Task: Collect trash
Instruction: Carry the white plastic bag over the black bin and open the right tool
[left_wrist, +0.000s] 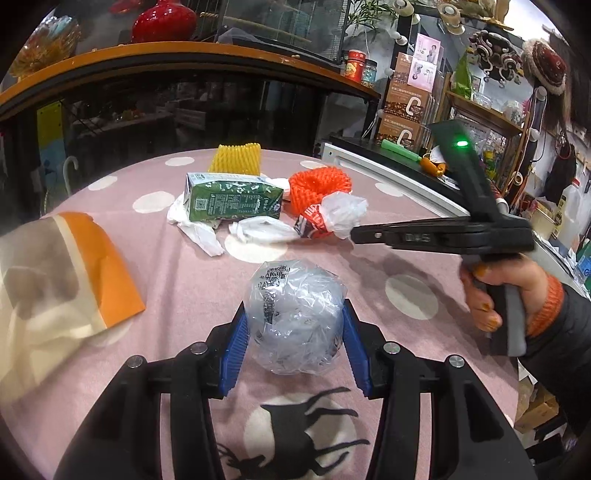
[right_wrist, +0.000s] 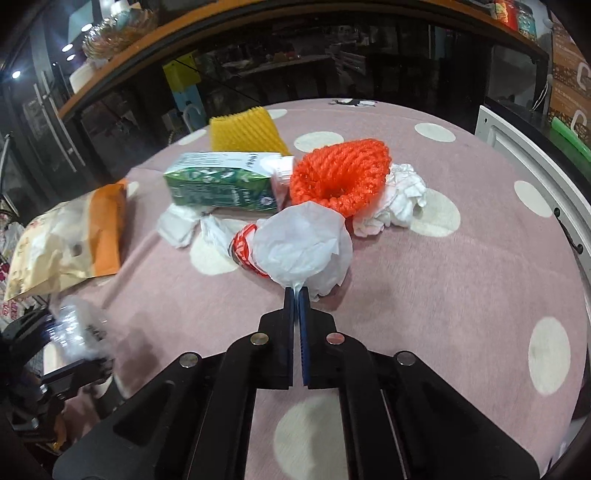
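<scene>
Near cam, L side: left gripper clamped on crumpled clear plastic ball, blue pads pressing both flanks, held over pink dotted tablecloth.
Clear ball handling: prob. very light, springy, slick film; squashes if squeezed hard. Wide side-to-side grip as now looks right.
R side: right gripper clenched tight on a thin tail of white plastic bag; only a pinch of film between the pads.
White bag handling: light, soft, no stiffness; will dangle and swing. Red-white wrapper touches it on the left, may be tangled w/ it, can't tell.
Grip risk: thin slippery tail could slide out; a thicker bunch would hold better.
Rest of trash, far centre: green carton, orange foam net, yellow foam net, white tissues.
Far left: orange-beige paper bag lying on cloth; likely drop spot, not sure.
</scene>
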